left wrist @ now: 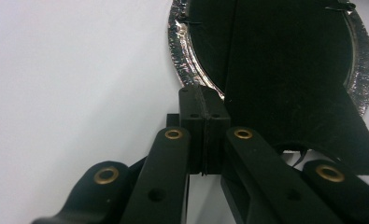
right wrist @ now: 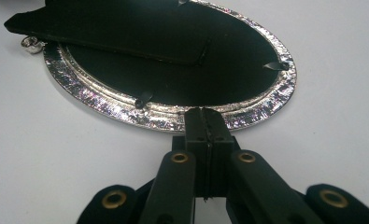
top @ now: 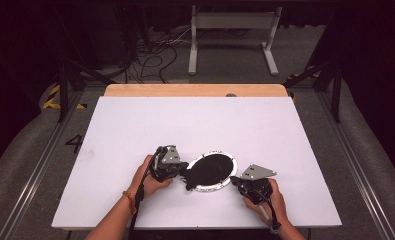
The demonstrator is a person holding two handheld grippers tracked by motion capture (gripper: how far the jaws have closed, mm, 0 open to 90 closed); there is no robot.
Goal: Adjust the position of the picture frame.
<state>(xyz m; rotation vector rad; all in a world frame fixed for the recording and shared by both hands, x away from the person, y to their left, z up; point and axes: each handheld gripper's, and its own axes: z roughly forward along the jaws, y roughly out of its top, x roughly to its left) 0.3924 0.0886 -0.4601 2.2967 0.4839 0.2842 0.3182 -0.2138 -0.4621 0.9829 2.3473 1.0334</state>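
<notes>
An oval picture frame (top: 212, 170) lies face down on the white table (top: 135, 130), its silver rim (right wrist: 126, 109) around a black back panel (left wrist: 285, 51). A black stand flap (right wrist: 112, 28) rests on that panel and juts past the rim at the frame's left end. My left gripper (top: 185, 167), held in a hand, sits at the frame's left side; its jaws are shut, their tips (left wrist: 203, 95) at the rim. My right gripper (top: 234, 180) is at the frame's lower right, also shut, its tips (right wrist: 205, 116) touching the rim's edge. Nothing shows between either pair of jaws.
A small metal ring (right wrist: 31, 44) hangs beside the rim near the flap. The table's wooden back edge (top: 195, 90) lies far off. Beyond it, on the floor, stand a grey metal frame (top: 232, 22) and loose cables (top: 150, 60).
</notes>
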